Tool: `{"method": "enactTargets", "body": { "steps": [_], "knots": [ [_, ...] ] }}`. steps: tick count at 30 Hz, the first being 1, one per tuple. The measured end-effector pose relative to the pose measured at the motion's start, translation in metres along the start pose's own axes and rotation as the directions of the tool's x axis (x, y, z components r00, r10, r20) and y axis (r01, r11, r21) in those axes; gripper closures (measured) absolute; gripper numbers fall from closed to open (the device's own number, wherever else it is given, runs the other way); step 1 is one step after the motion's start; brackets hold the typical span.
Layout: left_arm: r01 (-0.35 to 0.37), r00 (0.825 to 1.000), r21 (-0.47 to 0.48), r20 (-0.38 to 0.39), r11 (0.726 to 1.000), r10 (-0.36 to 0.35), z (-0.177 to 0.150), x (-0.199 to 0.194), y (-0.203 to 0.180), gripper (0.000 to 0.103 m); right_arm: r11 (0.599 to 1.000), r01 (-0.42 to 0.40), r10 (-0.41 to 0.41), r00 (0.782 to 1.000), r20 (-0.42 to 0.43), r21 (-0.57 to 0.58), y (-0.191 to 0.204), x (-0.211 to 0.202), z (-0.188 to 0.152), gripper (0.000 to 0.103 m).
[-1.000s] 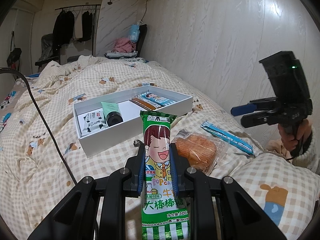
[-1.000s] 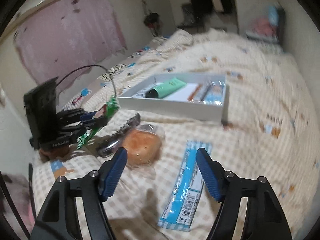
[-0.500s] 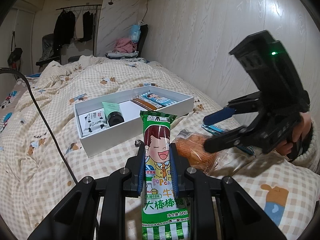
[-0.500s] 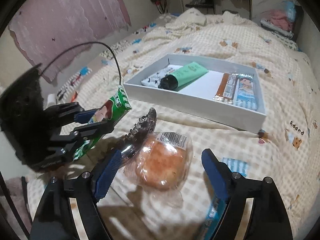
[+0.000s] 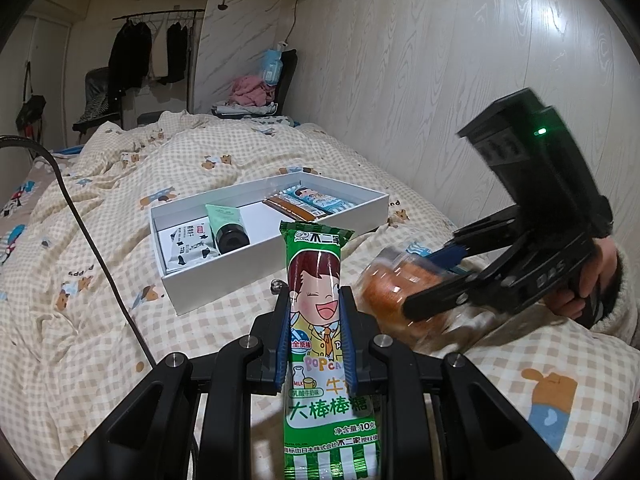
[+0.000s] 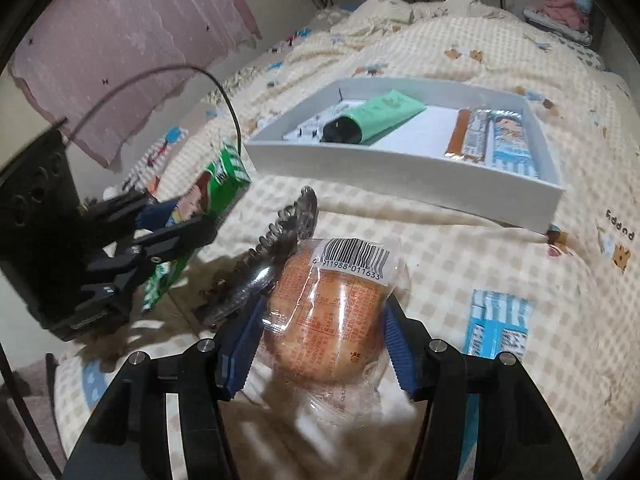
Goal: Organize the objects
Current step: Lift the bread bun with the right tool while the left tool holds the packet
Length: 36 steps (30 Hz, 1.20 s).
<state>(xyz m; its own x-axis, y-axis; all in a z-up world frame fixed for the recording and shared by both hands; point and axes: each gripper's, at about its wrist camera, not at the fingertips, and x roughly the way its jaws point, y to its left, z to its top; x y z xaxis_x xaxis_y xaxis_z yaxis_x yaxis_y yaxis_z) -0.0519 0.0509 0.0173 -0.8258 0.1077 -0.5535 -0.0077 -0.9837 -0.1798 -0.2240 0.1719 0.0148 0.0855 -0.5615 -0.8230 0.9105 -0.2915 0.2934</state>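
The left gripper (image 5: 315, 334) has its blue-padded fingers (image 5: 283, 340) clamped on the sides of a long green-and-white plastic candy wrapper printed with a laughing cartoon boy (image 5: 320, 320), held upright near its middle so it stays stiff and can be carried flat-side on to the box. The right gripper (image 6: 324, 344) straddles a round orange bun sealed in clear plastic with a barcode label (image 6: 332, 316); its fingers (image 6: 396, 344) sit close against the wrapper on either side, though I cannot tell whether they have fully closed on it or are just touching. The bun lies on the checked cream bedspread (image 6: 460, 248), touching a dark toothed hair claw clip (image 6: 276, 256) on its left. A light-blue striped snack wrapper (image 6: 496, 324) lies just beside it on the right. Beyond them stands an open white rectangular cardboard box (image 6: 400, 172), already holding a mint-green tube with a black cap (image 6: 372, 118) and several flat packets, likely the destination.
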Motion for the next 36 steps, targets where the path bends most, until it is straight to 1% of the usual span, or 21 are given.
{"method": "enactTargets", "body": {
  "steps": [4, 9, 13, 16, 19, 23, 27, 30, 36],
  "knots": [
    [-0.001, 1.0, 0.0, 0.0, 1.0, 0.001, 0.0, 0.0, 0.0, 0.079, 1.0, -0.014, 0.012, 0.996, 0.083, 0.017, -0.001, -0.024, -0.004, 0.044],
    [0.0, 1.0, 0.0, 0.0, 1.0, 0.0, 0.0, 0.0, 0.0, 0.079, 0.998, -0.055, 0.051, 0.982, 0.181, 0.016, 0.004, -0.049, -0.008, 0.044],
    [-0.001, 1.0, 0.001, -0.001, 1.0, 0.001, 0.0, 0.0, 0.0, 0.079, 0.997, -0.079, 0.075, 0.968, 0.238, 0.007, 0.009, -0.056, -0.013, 0.044],
    [0.0, 1.0, 0.0, 0.0, 1.0, 0.0, 0.0, 0.001, -0.001, 0.079, 0.998, -0.063, 0.052, 0.954, 0.294, 0.028, 0.008, -0.062, -0.017, 0.044],
    [-0.001, 1.0, 0.0, -0.001, 1.0, 0.001, 0.0, 0.001, -0.001, 0.079, 0.995, -0.088, 0.069, 0.945, 0.319, 0.045, 0.0, -0.063, -0.02, 0.044],
    [-0.001, 1.0, 0.0, -0.001, 1.0, 0.001, 0.0, 0.002, -0.001, 0.079, 0.989, -0.125, 0.095, 0.942, 0.321, 0.075, -0.011, -0.056, -0.023, 0.044],
    [0.0, 1.0, -0.001, -0.003, 1.0, 0.0, 0.0, 0.003, 0.0, 0.079, 0.982, -0.152, 0.115, 0.95, 0.289, 0.108, -0.02, -0.045, -0.025, 0.044],
    [0.0, 1.0, -0.001, -0.003, 1.0, 0.0, 0.0, 0.003, 0.0, 0.079, 0.981, -0.16, 0.125, 0.955, 0.268, 0.113, -0.021, -0.038, -0.025, 0.044],
    [0.0, 1.0, 0.0, -0.003, 1.0, 0.0, 0.0, 0.003, 0.0, 0.079, 0.981, -0.161, 0.129, 0.958, 0.256, 0.105, -0.019, -0.035, -0.027, 0.044]
  ]
}}
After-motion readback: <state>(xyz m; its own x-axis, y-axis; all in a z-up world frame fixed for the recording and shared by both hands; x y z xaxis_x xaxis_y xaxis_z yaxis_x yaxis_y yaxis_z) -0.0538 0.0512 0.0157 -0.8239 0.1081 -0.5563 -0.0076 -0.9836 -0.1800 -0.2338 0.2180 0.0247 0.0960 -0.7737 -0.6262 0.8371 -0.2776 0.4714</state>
